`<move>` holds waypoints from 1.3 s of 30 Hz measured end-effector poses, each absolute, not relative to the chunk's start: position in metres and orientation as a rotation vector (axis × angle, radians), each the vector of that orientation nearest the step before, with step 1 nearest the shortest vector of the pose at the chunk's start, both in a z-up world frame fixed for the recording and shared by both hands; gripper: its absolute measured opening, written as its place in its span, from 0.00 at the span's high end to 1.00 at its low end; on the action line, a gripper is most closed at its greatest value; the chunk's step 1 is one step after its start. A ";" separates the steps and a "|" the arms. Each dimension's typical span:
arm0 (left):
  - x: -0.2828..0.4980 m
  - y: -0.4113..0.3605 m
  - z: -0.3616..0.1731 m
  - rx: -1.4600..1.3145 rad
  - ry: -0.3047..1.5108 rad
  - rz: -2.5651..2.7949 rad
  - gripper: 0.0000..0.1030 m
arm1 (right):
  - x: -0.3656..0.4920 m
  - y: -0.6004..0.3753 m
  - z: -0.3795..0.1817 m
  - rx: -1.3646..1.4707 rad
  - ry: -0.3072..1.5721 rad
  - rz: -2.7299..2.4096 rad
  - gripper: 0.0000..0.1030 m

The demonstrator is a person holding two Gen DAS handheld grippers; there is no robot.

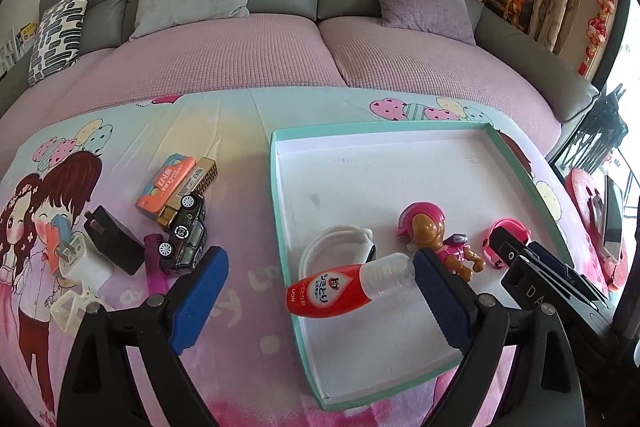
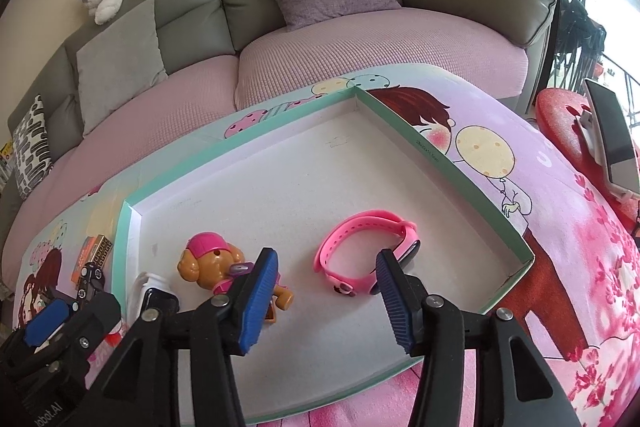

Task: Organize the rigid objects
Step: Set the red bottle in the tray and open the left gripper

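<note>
Two claws standing open: left gripper [image 1: 320, 301] straddling red bottle [image 1: 338, 287] lying in tray [image 1: 276, 195]; right gripper [image 2: 326, 297] beside pink watch [image 2: 366, 253]. Risking rolling the bottle when withdrawing.

One tray [image 1: 280, 211] is seen, holding one red bottle [image 1: 328, 293], one toy dog [image 2: 212, 261], one pink band [image 2: 360, 243] and one white band [image 1: 336, 247]. Outside it, one toy car [image 1: 186, 233], two chargers [image 1: 114, 245] and two small boxes [image 1: 168, 187] are counted.
</note>
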State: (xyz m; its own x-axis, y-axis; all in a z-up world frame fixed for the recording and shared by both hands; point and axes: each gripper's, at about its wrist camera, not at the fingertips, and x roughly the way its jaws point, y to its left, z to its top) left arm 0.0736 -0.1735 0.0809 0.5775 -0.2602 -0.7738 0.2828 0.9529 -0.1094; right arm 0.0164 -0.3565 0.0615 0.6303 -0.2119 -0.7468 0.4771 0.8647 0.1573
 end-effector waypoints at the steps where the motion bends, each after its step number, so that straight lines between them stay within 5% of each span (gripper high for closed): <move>1: 0.074 -0.171 0.082 0.013 0.901 -0.319 0.09 | 0.017 -0.356 0.062 0.362 0.795 -0.401 0.35; 15: 0.081 -0.116 0.095 -0.115 0.846 -0.192 0.01 | 0.023 -0.346 0.059 0.340 0.790 -0.364 0.03; 39: 0.093 -0.076 0.071 -0.158 0.929 -0.023 0.01 | 0.029 -0.325 0.059 0.317 0.793 -0.302 0.01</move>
